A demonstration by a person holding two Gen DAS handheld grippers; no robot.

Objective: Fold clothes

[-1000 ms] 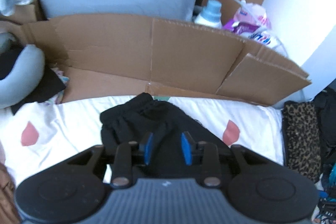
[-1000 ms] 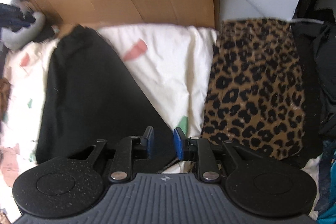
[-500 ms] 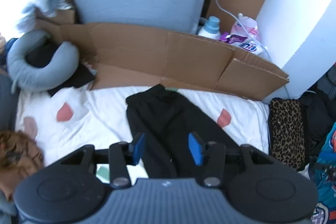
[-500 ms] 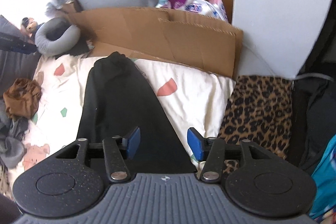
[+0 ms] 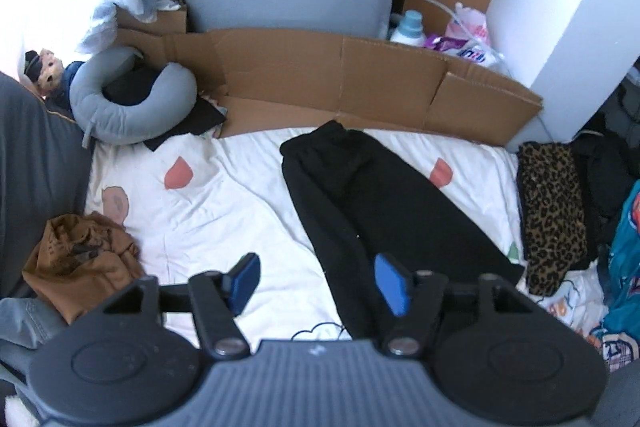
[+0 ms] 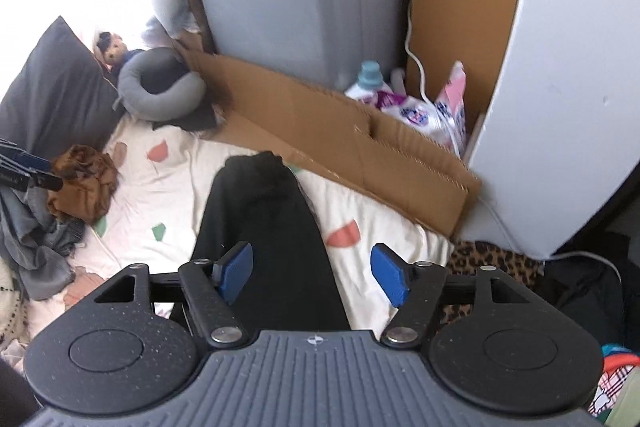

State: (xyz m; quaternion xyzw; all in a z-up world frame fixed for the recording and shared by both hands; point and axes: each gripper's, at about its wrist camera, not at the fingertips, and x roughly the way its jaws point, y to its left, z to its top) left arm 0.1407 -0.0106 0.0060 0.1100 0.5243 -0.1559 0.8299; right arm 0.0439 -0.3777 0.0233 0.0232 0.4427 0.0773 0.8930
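Black trousers lie lengthwise, folded leg on leg, on the white printed sheet, waistband toward the cardboard. My left gripper hovers high above the sheet and the trousers' near end, its blue pads apart and still opening, nothing between them. My right gripper also hangs well above the trousers, jaws opening, empty. A leopard-print garment lies at the sheet's right edge. A crumpled brown garment sits at the left.
A flattened cardboard box stands along the far edge. A grey neck pillow and a doll lie far left. Detergent bottle and bags behind the cardboard. Dark and teal clothes pile at right; grey clothes at left.
Both grippers have let go of the black trousers, opened wide and risen well above the bed. The trousers now lie flat on the sheet, seen from farther away.
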